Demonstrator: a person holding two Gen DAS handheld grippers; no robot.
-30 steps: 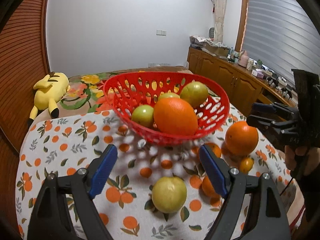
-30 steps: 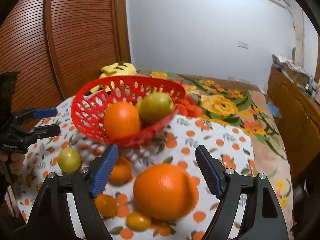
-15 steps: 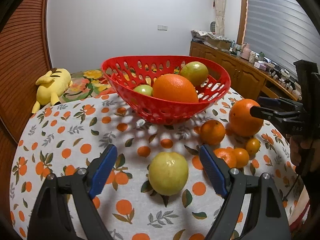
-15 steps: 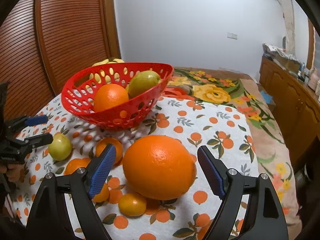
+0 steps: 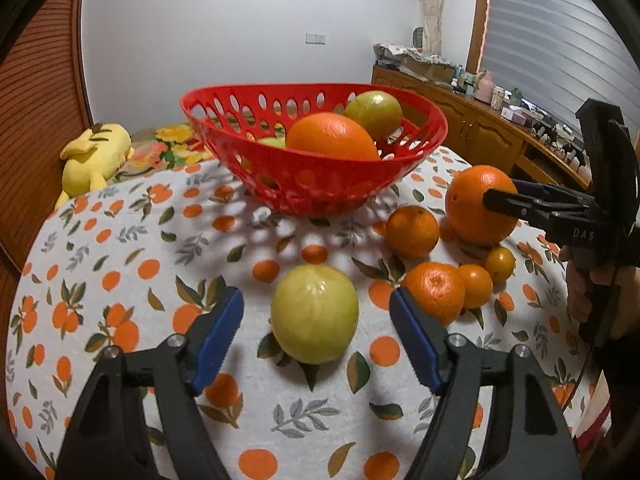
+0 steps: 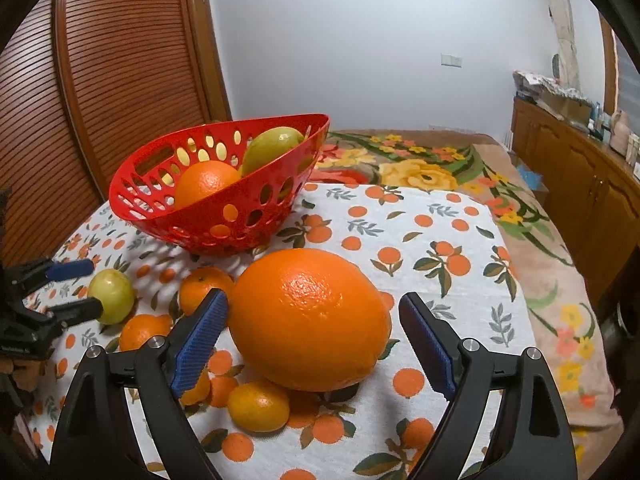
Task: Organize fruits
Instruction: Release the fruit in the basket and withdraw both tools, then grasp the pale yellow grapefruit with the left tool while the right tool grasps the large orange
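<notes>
While a yellow plush toy (image 5: pixel 94 156) lies at the far left edge beyond the table, the left gripper (image 5: pixel 316 320) hovers low over a cloth printed with oranges (image 5: pixel 120 248), its blue pads standing apart on either side of a pale green fruit (image 5: pixel 315 314) without touching it; the jaws have just been closing. Behind it sits a red perforated basket (image 5: pixel 320 188), already loaded with an orange and green fruits. Right of the green fruit, several small tangerines (image 5: pixel 434 292) cluster on the cloth, near a large orange (image 5: pixel 476 216). At the right, a person's hand (image 5: pixel 588 284) holds the right gripper (image 6: pixel 312 322), whose jaws have just been opening and now flank that large orange (image 6: pixel 310 318), the left pad just beside its skin, the right pad clear of it. A wooden sideboard (image 5: pixel 480 136) lines the wall under the blinds.
</notes>
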